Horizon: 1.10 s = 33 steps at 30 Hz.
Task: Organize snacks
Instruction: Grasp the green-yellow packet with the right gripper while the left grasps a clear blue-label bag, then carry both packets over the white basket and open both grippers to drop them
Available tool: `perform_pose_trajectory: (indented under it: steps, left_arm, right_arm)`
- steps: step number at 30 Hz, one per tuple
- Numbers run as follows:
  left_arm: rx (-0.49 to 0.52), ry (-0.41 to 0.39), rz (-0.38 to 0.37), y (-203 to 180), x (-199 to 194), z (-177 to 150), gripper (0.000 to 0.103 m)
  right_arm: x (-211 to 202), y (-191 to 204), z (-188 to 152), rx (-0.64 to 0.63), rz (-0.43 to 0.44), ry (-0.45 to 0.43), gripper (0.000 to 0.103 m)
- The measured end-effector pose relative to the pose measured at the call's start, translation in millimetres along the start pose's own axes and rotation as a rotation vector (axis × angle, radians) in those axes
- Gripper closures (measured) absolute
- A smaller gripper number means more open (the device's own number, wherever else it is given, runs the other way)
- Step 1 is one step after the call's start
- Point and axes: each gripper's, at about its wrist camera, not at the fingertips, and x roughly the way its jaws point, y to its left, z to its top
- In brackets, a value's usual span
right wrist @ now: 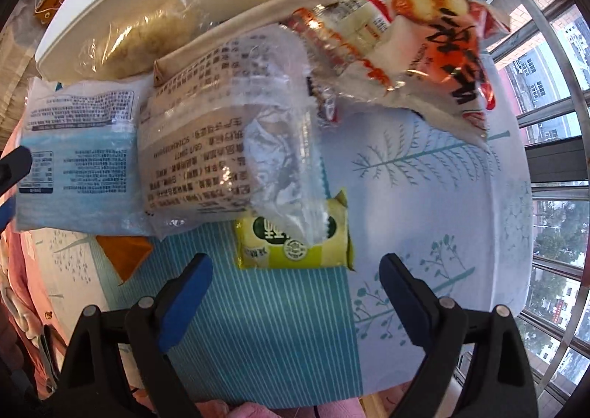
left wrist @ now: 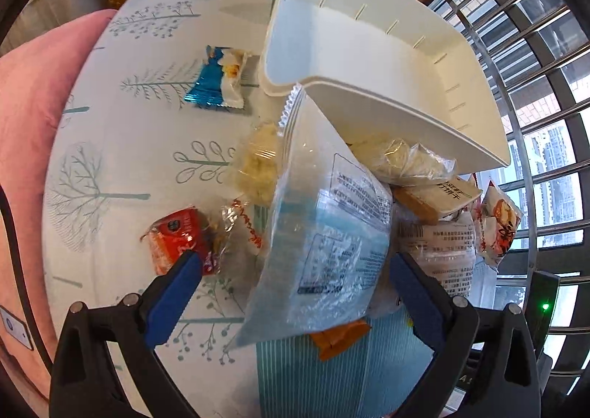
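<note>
Tree-print tablecloth [left wrist: 147, 167] carries my snack pile beside the tipped white bin [left wrist: 368, 60]. Blue-white packet [left wrist: 324, 233] lies lengthwise between my spread left gripper [left wrist: 295, 270]; right gripper [right wrist: 295, 270] gapes empty, farther off.

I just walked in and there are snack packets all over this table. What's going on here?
Someone is sorting snacks with hand-held tongs. The left tongs are open on either side of a pale blue packet, not yet closed on it. The right tongs hang open before a green packet. The white bin is tipped, with packets piled at its mouth on the table.
</note>
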Motion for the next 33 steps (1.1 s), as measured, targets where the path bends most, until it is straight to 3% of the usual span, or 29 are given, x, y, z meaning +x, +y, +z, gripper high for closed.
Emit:
perform_pose_trajectory:
  steps: [6, 8, 18, 26, 33]
  left_arm:
    - [-0.016, 0.055, -0.061, -4, 19, 4, 0.023]
    - [-0.023, 0.069, -0.065, -7, 25, 4, 0.039]
    - [-0.038, 0.067, -0.058, -12, 21, 2, 0.068]
    - [-0.054, 0.028, -0.061, -21, 1, -7, 0.078]
    - [-0.08, -0.029, -0.061, -26, -27, -20, 0.084]
  right_arm:
    - [13, 26, 5, -0.015, -0.021, 0.014, 0.024]
    - [22, 37, 9, -0.022, -0.029, 0.015, 0.024]
    - [35, 49, 24, -0.033, -0.039, 0.019, 0.038]
    - [24, 47, 14, -0.084, -0.014, 0.002, 0.049]
    - [15, 31, -2, -0.128, 0.027, -0.002, 0.051]
